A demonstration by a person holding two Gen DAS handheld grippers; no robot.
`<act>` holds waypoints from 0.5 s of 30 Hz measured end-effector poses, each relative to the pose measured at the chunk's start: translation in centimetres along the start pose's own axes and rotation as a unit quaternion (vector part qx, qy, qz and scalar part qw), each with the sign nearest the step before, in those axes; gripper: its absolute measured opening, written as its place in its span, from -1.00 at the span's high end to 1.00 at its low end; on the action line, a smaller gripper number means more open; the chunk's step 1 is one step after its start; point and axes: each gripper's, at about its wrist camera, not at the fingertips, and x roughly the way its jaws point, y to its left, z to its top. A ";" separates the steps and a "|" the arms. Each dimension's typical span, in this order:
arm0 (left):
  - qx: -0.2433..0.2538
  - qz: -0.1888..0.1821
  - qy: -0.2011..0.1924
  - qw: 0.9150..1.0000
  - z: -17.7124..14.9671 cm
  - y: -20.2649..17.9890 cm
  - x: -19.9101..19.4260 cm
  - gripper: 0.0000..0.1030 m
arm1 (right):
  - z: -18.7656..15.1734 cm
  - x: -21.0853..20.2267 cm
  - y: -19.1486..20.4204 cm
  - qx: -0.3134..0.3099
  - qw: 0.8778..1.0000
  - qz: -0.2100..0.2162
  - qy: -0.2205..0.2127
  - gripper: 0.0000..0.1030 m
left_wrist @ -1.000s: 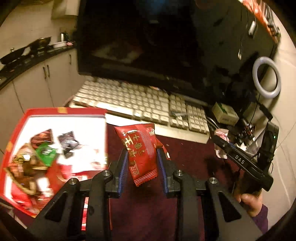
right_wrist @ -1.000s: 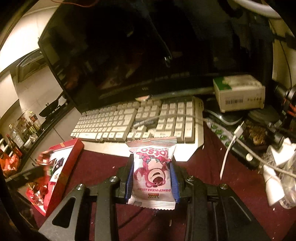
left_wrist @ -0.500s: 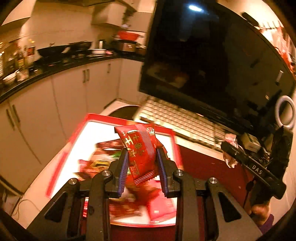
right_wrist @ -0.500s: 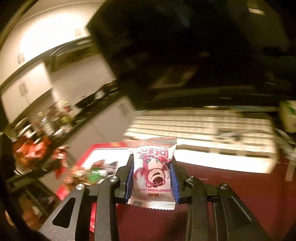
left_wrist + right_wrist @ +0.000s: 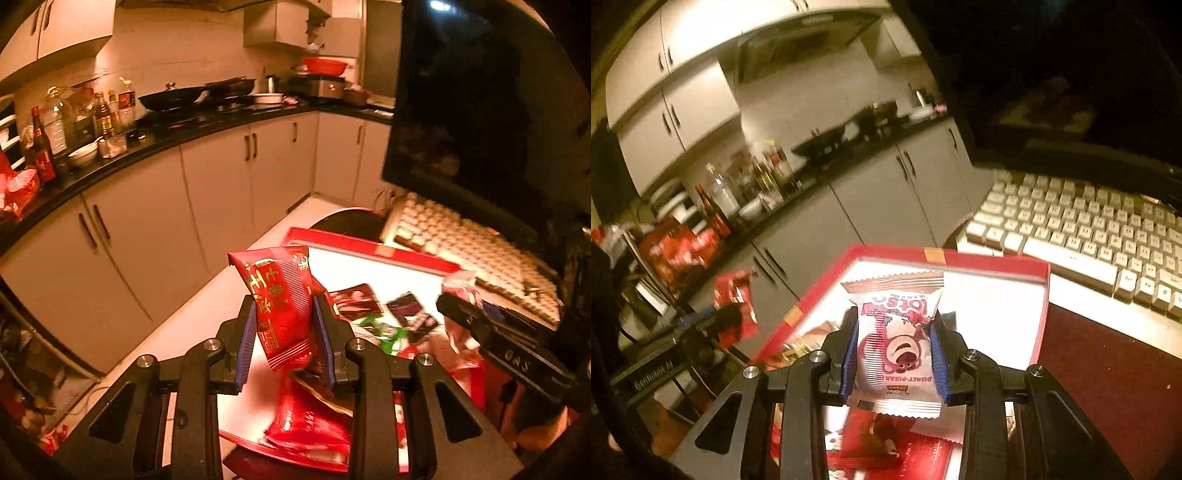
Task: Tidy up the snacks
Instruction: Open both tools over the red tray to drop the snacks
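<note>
My left gripper (image 5: 286, 332) is shut on a red snack packet (image 5: 282, 301) with gold characters, held upright above the near left part of the red box (image 5: 369, 245). Several loose snack packs (image 5: 391, 314) lie inside the box. The right gripper (image 5: 476, 317) shows at the right of the left wrist view with a pink pack in it. In the right wrist view my right gripper (image 5: 895, 350) is shut on a white and pink bear snack pack (image 5: 897, 343), above the red box (image 5: 1043, 314). The left gripper (image 5: 713, 321) appears blurred at the left with its red packet (image 5: 735, 306).
A white keyboard (image 5: 1082, 232) lies beyond the box, under a dark monitor (image 5: 480, 110). A dark red mat (image 5: 1108, 387) covers the table to the right. Kitchen cabinets (image 5: 166, 221) and a counter with bottles (image 5: 55, 125) and pans stand behind, past the table edge.
Both grippers have swung left, from facing the keyboard and monitor to over the red box, each still holding its pack. The kitchen now fills the background.
</note>
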 end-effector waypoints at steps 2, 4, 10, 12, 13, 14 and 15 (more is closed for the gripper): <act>0.007 0.012 0.007 1.000 -0.1 -0.3 0.6 0.46 | -0.2 1.0 -0.2 -0.005 1.000 -0.009 0.019 0.30; 0.017 0.023 0.011 1.000 -0.3 -1.0 1.1 0.46 | -0.6 1.8 -0.6 0.001 0.999 -0.015 0.038 0.28; 0.042 0.035 0.005 0.998 -0.9 -2.8 0.6 -0.37 | -1.1 0.4 -2.3 0.028 0.999 -0.004 0.040 -0.03; 0.054 0.047 -0.015 0.997 -0.8 -3.3 -0.4 -0.37 | -0.9 -1.5 -2.7 0.036 0.999 0.015 0.009 -0.06; 0.058 0.052 -0.021 0.997 -0.7 -3.4 -0.8 -0.37 | -0.9 -2.4 -2.9 0.037 0.999 0.016 -0.009 -0.13; 0.061 0.061 -0.029 0.996 -0.6 -3.7 -1.3 -0.37 | -0.6 -2.9 -2.8 0.038 0.999 0.014 -0.019 -0.20; 0.063 0.069 -0.039 0.995 -0.6 -4.0 -1.9 -0.38 | -0.5 -3.6 -2.9 0.039 0.999 0.008 -0.029 -0.20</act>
